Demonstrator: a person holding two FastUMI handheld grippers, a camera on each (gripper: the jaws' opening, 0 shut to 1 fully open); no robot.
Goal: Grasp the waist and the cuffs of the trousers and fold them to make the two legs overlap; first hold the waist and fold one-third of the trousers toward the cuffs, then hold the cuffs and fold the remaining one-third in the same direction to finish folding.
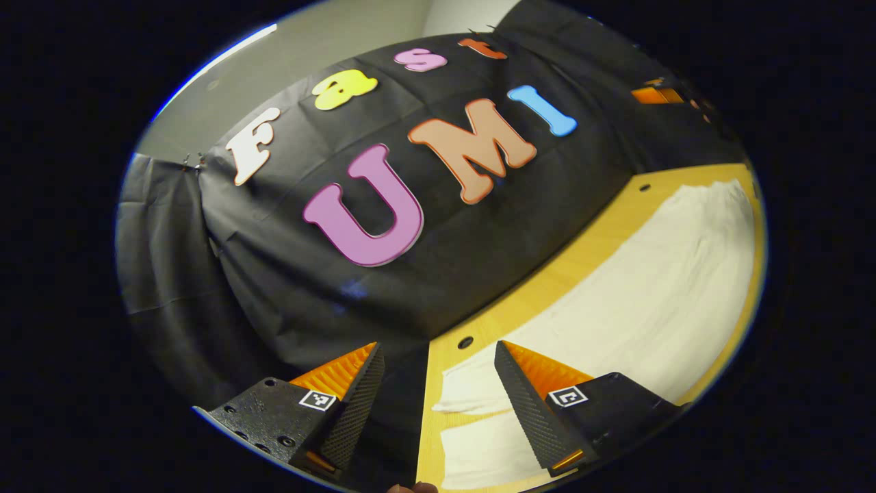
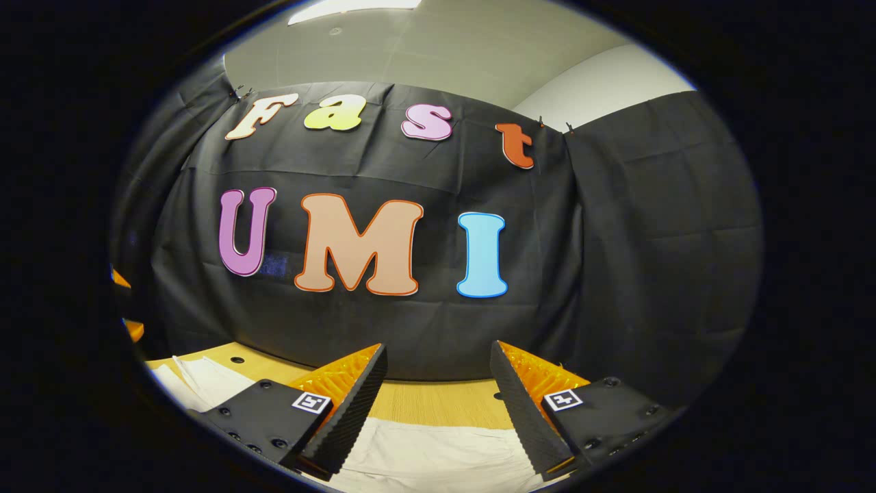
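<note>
Cream-white trousers (image 1: 657, 287) lie spread flat on the wooden table (image 1: 582, 253), running from the lower middle to the right of the left gripper view. My left gripper (image 1: 438, 352) is open above the table's end, with one end of the trousers below its right finger and nothing between the fingers. In the right gripper view, the trousers (image 2: 438, 448) lie under my right gripper (image 2: 438, 352), which is open and empty above them, tilted up toward the booth wall.
The wooden table (image 2: 438, 404) has small round holes (image 1: 465, 342) near its far edge. Black cloth walls close the booth behind and beside it. An orange object (image 1: 655, 94) shows at the far upper right of the left gripper view.
</note>
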